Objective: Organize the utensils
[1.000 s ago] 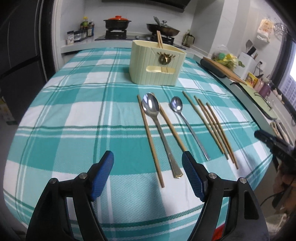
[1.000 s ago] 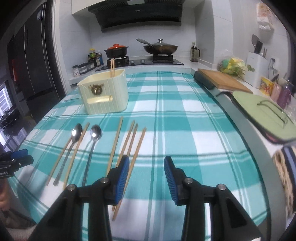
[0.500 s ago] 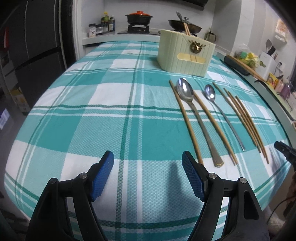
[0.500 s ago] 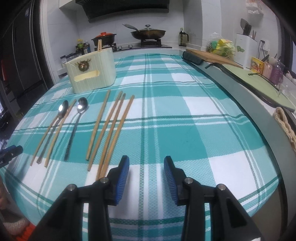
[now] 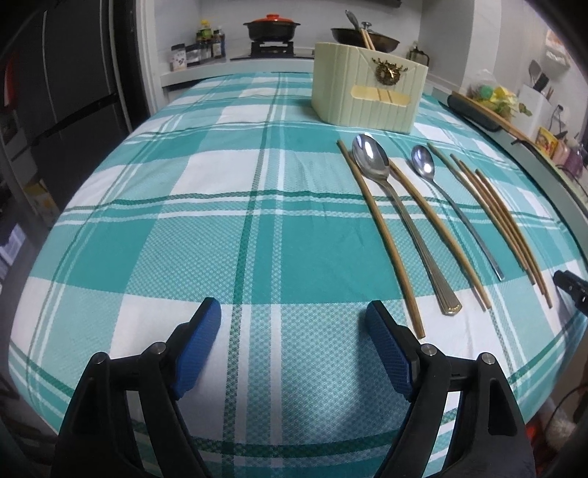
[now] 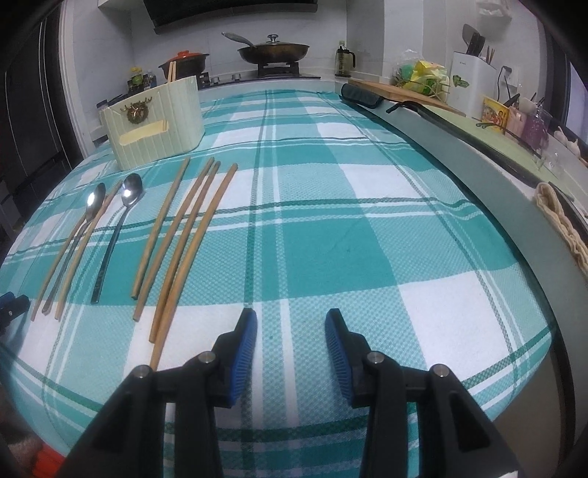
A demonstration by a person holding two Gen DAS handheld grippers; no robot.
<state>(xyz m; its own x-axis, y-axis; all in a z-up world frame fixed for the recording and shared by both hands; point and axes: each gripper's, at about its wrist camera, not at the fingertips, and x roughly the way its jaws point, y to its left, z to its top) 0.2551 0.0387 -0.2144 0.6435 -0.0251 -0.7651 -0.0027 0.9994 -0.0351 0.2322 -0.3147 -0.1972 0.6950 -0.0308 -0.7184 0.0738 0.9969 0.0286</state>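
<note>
A cream utensil holder [image 5: 367, 92] with a gold deer emblem stands at the far side of the table, with chopsticks standing in it; it also shows in the right wrist view [image 6: 154, 121]. In front of it lie a large spoon [image 5: 400, 217], a small spoon [image 5: 452, 206] and several wooden chopsticks [image 5: 503, 220], side by side. In the right wrist view the chopsticks [image 6: 183, 235] lie left of my right gripper [image 6: 290, 331]. My left gripper [image 5: 294, 323] is open and empty, left of the utensils' near ends. My right gripper is open and empty.
The table wears a teal and white checked cloth [image 5: 220, 220]. A stove with a red-lidded pot [image 5: 272, 25] and a wok [image 6: 273, 49] lies behind. A counter at the right holds a cutting board [image 6: 397, 92] and a knife block [image 6: 474, 73].
My left gripper has moved left, so the utensils now lie to its right. My right gripper has drawn back and to the right of the chopsticks. Both stay open.
</note>
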